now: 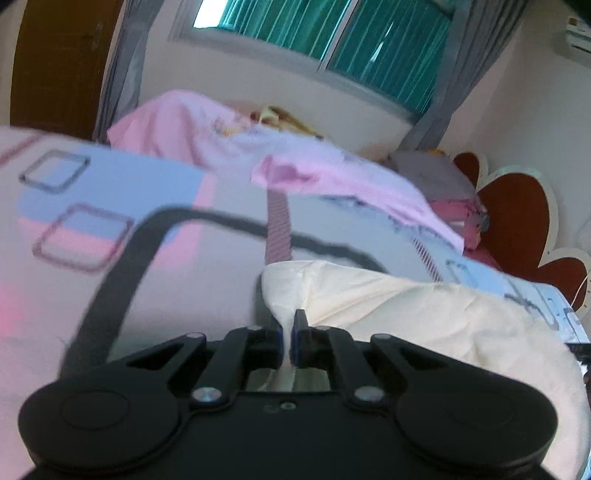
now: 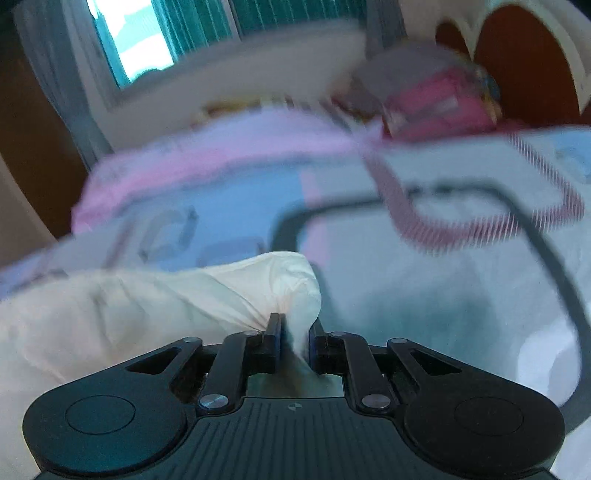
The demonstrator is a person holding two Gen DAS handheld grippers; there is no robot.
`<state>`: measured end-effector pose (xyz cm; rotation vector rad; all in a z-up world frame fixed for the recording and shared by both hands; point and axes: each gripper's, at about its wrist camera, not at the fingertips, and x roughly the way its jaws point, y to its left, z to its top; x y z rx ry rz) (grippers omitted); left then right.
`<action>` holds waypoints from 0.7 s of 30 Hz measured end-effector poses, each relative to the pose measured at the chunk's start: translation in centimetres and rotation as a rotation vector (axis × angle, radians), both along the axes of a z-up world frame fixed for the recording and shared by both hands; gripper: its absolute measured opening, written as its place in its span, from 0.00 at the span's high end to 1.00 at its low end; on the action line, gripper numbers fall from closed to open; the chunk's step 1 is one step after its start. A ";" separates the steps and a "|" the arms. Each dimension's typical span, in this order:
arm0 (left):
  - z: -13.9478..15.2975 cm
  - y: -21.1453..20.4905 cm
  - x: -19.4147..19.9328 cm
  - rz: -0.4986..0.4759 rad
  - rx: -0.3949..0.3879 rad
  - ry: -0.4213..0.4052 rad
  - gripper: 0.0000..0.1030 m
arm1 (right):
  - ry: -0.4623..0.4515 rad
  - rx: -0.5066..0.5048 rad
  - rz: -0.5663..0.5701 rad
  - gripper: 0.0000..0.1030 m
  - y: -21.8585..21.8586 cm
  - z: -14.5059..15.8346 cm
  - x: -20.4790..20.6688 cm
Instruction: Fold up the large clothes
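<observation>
A cream-white garment [image 1: 424, 310] lies bunched on the patterned bed sheet [image 1: 129, 229]. My left gripper [image 1: 287, 328] is shut on its left corner, and the cloth spreads away to the right. In the right wrist view the same cream garment [image 2: 155, 302] spreads to the left. My right gripper [image 2: 295, 328] is shut on its right corner, with cloth pinched between the fingers. The right wrist view is blurred by motion.
A pink cloth [image 1: 288, 162] lies heaped at the far side of the bed, also in the right wrist view [image 2: 221, 158]. Folded pink and grey bedding [image 1: 454, 199] sits by the heart-shaped headboard [image 1: 517, 218]. A window [image 1: 332, 33] with teal blinds is behind.
</observation>
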<state>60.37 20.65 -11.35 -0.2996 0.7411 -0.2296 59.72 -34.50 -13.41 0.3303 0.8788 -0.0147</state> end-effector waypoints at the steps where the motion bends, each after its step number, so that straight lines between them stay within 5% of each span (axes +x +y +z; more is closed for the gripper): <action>1: -0.4 0.1 0.0 0.002 -0.007 0.005 0.95 | -0.005 0.016 -0.010 0.88 -0.5 -0.3 -0.2; 7: -1.7 0.6 0.5 0.012 -0.031 0.044 0.87 | 0.001 0.013 -0.008 0.87 -0.7 -0.2 0.0; 9: -1.1 0.7 0.1 0.024 -0.019 0.041 0.65 | 0.004 -0.024 -0.036 0.64 -0.4 0.5 -0.3; 10: -0.6 0.9 -0.4 0.045 0.010 0.024 0.52 | -0.009 -0.072 -0.073 0.28 -0.3 1.2 -0.7; 11: 0.0 1.1 -0.8 0.069 0.036 -0.001 0.22 | -0.057 -0.098 -0.095 0.08 -0.4 2.1 -1.5; 12: 0.8 1.3 -1.9 0.102 0.072 -0.048 0.15 | -0.119 -0.100 -0.093 0.08 -0.4 3.0 -2.6; 15: 3.3 1.7 -4.9 0.120 0.075 -0.132 0.38 | -0.214 -0.134 -0.069 0.20 0.5 5.4 -5.1; 17: 4.7 0.9 -7.2 0.101 0.026 -0.182 0.42 | -0.260 -0.129 -0.012 0.40 2.3 6.8 -6.6; 21: 6.4 -5.2 -10.5 -0.016 0.035 -0.235 0.43 | -0.329 -0.125 0.149 0.49 8.3 8.7 -9.0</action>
